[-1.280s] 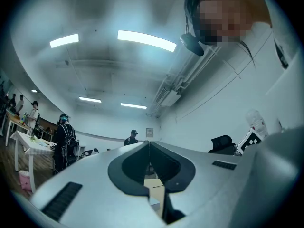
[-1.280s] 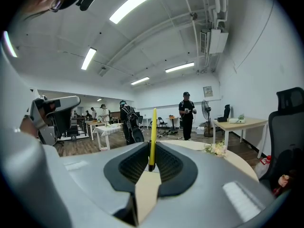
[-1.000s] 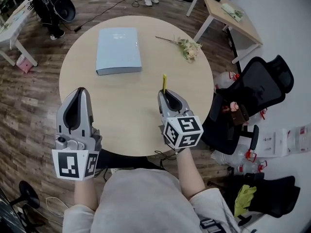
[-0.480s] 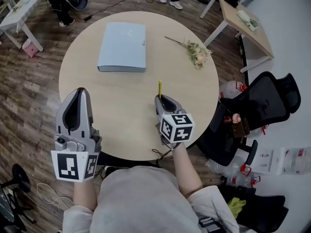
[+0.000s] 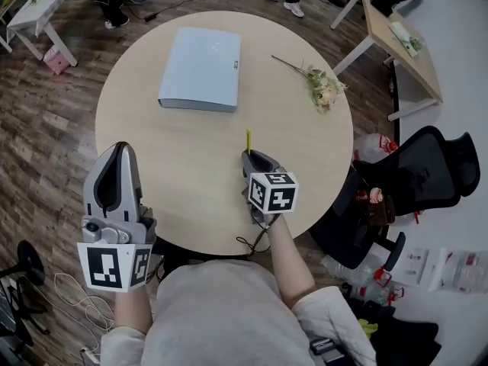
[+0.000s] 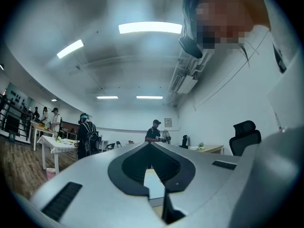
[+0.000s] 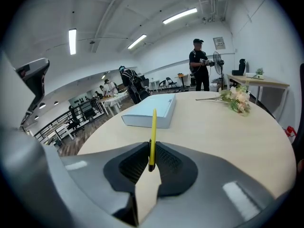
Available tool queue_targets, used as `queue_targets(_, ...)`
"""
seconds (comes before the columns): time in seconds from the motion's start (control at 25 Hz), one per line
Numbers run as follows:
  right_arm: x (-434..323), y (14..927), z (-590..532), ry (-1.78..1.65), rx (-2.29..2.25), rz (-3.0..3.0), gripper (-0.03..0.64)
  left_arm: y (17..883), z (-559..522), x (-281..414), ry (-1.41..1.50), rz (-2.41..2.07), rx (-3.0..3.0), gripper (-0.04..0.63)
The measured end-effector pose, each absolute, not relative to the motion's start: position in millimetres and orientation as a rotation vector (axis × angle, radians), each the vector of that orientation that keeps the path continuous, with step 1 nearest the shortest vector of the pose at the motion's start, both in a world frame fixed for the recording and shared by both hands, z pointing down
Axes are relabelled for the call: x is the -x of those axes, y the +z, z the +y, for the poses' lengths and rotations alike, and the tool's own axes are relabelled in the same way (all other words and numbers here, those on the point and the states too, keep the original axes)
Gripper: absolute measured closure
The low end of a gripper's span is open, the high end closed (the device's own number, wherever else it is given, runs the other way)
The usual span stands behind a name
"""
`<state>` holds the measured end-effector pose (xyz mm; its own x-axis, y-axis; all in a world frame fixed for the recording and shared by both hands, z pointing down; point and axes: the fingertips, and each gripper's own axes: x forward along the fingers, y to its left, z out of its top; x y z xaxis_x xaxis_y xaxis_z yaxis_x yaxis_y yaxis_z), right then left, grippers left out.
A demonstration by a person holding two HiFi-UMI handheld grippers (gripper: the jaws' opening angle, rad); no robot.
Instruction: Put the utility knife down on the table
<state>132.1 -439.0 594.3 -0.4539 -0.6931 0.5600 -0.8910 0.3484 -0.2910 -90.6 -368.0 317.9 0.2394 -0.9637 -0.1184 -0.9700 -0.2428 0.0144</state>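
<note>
I judged the put-down not yet done: my right gripper [image 5: 251,155] pinched the yellow utility knife [image 5: 248,138], which pointed to 12 o'clock over the table [image 5: 191,174]. Next it called for lowering, then letting go. Only the right gripper view showed that pinch [image 7: 152,132]. My left gripper [image 5: 119,149], at 8 o'clock, was pressed together and empty.

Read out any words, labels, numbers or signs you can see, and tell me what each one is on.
Nothing here can be read as text.
The marker cubes: black-and-white square patterns only, no letters.
The blue folder: a small mark, too small to read.
The wall sign: too blurred to read.
</note>
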Motion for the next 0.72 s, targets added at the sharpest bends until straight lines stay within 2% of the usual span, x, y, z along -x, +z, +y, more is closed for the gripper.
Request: queue_targets(0.72,-123.8,673.4,-440.2,0.948,-1.266,-2.117,0.562,333.5,-368.3,108.2,0.086,2.015,2.362,0.584)
